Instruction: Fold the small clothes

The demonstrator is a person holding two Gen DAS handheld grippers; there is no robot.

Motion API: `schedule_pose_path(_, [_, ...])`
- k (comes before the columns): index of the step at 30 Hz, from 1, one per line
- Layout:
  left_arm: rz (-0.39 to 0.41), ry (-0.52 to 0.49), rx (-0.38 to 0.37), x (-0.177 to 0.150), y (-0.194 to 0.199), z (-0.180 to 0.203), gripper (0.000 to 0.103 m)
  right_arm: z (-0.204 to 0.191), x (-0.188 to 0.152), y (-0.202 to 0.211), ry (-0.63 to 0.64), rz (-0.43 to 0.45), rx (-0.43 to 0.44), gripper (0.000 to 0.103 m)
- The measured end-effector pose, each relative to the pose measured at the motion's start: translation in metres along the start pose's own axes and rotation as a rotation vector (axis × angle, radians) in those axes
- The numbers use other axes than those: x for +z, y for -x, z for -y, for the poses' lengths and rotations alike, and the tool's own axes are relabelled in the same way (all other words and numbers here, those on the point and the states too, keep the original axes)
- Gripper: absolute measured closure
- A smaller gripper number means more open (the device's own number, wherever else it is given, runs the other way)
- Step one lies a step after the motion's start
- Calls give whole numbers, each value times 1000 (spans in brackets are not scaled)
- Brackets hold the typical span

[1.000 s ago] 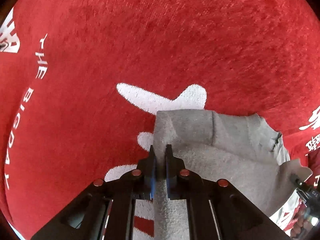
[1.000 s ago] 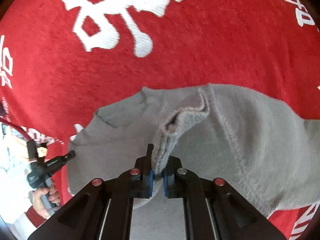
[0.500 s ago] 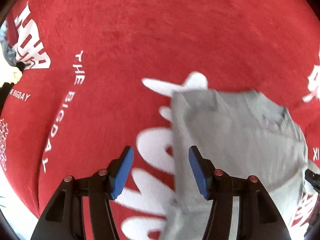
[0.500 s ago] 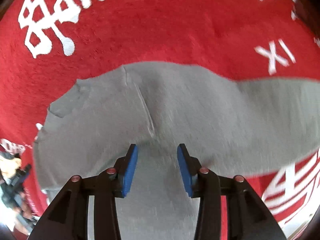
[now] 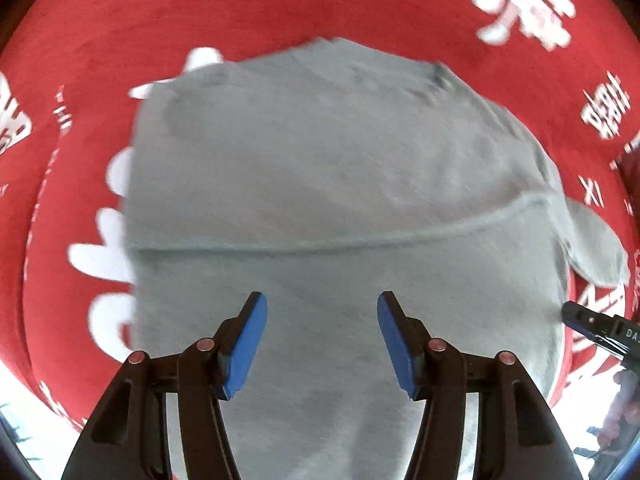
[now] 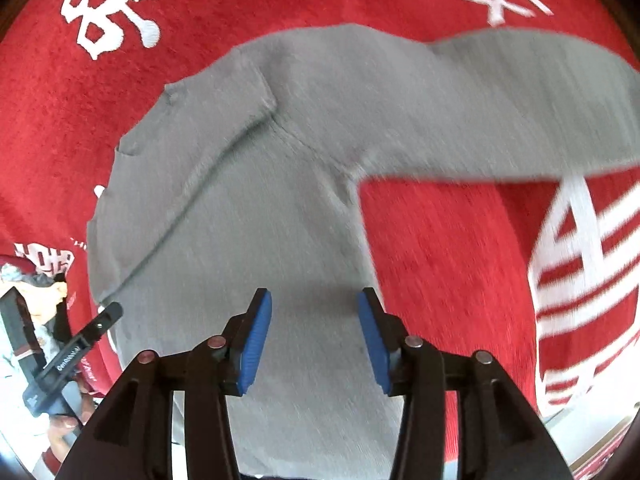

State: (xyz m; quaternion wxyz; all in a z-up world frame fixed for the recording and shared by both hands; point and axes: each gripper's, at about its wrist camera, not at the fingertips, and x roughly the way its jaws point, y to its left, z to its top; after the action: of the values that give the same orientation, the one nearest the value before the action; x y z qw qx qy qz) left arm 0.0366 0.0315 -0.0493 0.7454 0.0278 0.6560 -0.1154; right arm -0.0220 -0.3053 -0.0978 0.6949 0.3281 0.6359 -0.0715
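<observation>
The grey sweater [image 5: 332,184] lies spread flat on a red cloth [image 5: 280,4] printed with white characters. Seen from the left wrist, the left tongs [image 5: 322,336] hang above the garment's lower body with the blue pads [image 5: 246,344] partly apart; only flat grey knit shows between them, and nothing is gripped. These jaws have just been opening. A raised seam or fold line runs across the sweater just ahead of the pads, and a grey flap sticks out at the far right edge of the garment. At the right border of this view the dark tip of the right tongs shows beside the sweater's edge.

From the right wrist, the right tongs [image 6: 316,338] sit over the sweater [image 6: 248,184] as well, above its body near the right-hand side edge, pads [image 6: 256,344] partly apart and clear of the fabric. These jaws have just been opening further, with no cloth pinched. One sleeve stretches away to the upper right over the red cloth [image 6: 440,248], and a folded layer lies diagonally across the left part. The left tongs [image 6: 64,356] appear at the lower left, by the sweater's edge.

Readable writing: white letters "XI" at the top right of the right wrist view and at the right edge of the left wrist view. The other white marks are large characters and stripes, too blurred to read.
</observation>
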Motion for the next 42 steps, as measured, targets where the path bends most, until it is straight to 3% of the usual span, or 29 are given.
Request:
schedule_pose_path(6, [-1,-52,-26,-1,-1,53,44,40,-16,14,-74,11,34,54])
schedule_pose_path(10, [50,-67,-41,24,-3,88,44,66,-18,27,-106,84,97,52])
schedule_pose_path(17, [117,-85,-30,77,-26,145,44,111,-13,42,-207,120,143,50])
schedule_pose_path(21, [89,-132,0,92,-54,173,44,131,-13,50,-227,134,149,50])
schedule_pose_path(22, [67,-150,17,91,-62,178,44,137,-13,52,-235,139,148,50])
schedule_pose_path(24, [96,-175,50,86,-64,186,44,146,-10,56,-249,156,150,50])
schedule_pose_path(31, [84,-225,60,69,-61,207,44,204,3,78,-384,277,184,47])
schedule_pose_path(38, [65,-198,-7,58,-63,239,44,247,16,90,-503,391,242,47])
schedule_pose_path(42, [53,-221,16,51,-71,255,44,249,22,87,-494,401,249,46])
